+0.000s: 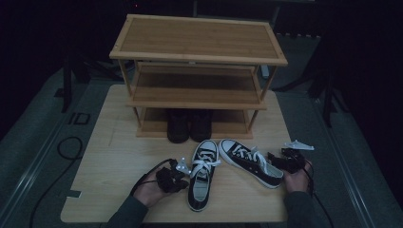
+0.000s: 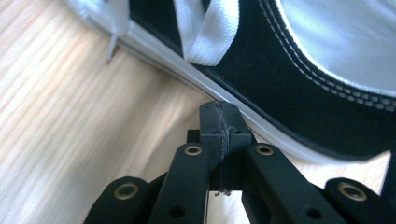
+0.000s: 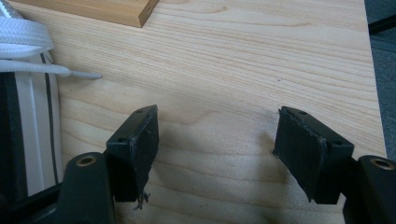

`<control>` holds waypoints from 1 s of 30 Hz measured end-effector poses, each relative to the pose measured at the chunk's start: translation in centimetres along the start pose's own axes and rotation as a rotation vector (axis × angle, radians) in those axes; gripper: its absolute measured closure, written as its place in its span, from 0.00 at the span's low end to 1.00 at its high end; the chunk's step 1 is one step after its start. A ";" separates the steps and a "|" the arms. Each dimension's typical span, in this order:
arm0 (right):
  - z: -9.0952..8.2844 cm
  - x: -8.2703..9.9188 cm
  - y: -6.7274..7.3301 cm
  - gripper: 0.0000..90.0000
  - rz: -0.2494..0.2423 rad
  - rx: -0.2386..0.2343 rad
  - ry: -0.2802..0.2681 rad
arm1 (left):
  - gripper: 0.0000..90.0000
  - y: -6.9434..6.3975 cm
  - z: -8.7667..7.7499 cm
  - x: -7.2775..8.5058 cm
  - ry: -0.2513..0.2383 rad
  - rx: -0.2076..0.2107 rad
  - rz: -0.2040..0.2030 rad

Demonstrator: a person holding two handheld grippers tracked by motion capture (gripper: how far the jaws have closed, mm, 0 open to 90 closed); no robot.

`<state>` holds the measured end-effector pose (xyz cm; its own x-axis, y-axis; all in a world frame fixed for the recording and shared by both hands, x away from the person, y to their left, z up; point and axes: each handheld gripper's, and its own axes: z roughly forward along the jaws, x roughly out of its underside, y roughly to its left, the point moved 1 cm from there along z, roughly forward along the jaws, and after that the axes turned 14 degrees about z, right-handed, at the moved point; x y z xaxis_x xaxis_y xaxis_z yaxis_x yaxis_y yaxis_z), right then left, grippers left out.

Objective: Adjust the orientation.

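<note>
Two black sneakers with white laces and soles lie on the wooden table in front of a bamboo shoe rack (image 1: 197, 57). The left sneaker (image 1: 202, 173) points away from me; the right sneaker (image 1: 249, 161) lies at a slant. My left gripper (image 1: 177, 176) rests beside the left sneaker's left side, jaws shut with nothing between them. In the left gripper view its tip (image 2: 219, 116) almost touches that sneaker's white sole edge (image 2: 187, 74). My right gripper (image 1: 278, 159) sits at the right sneaker's heel end, open; its pads (image 3: 140, 140) stand wide apart over bare wood, the sneaker's sole (image 3: 32, 126) to their left.
A pair of dark boots (image 1: 189, 124) stands on the rack's bottom shelf. The two upper shelves hold nothing. The table's front edge (image 1: 166, 219) lies close below my hands. A black cable (image 1: 69, 147) loops on the floor at the left.
</note>
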<state>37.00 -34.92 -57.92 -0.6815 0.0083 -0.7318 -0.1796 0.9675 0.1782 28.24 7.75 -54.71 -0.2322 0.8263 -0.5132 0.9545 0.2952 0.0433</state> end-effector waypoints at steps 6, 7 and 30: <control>0.0 0.0 0.0 0.33 0.000 0.000 0.000 | 1.00 -1.2 1.1 -1.9 -0.002 0.040 0.059; 0.0 0.0 0.0 0.33 0.000 0.000 0.000 | 1.00 -1.3 1.4 -2.3 -0.003 0.047 0.066; 0.0 0.0 0.0 0.34 -0.002 -0.002 0.000 | 0.99 -2.9 5.2 -7.2 -0.019 0.064 0.139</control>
<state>37.03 -34.93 -57.91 -0.6812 0.0061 -0.7321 -0.1827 0.9669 0.1780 28.17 -1.54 -55.58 -0.0936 0.8479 -0.5219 0.9874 0.1463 0.0606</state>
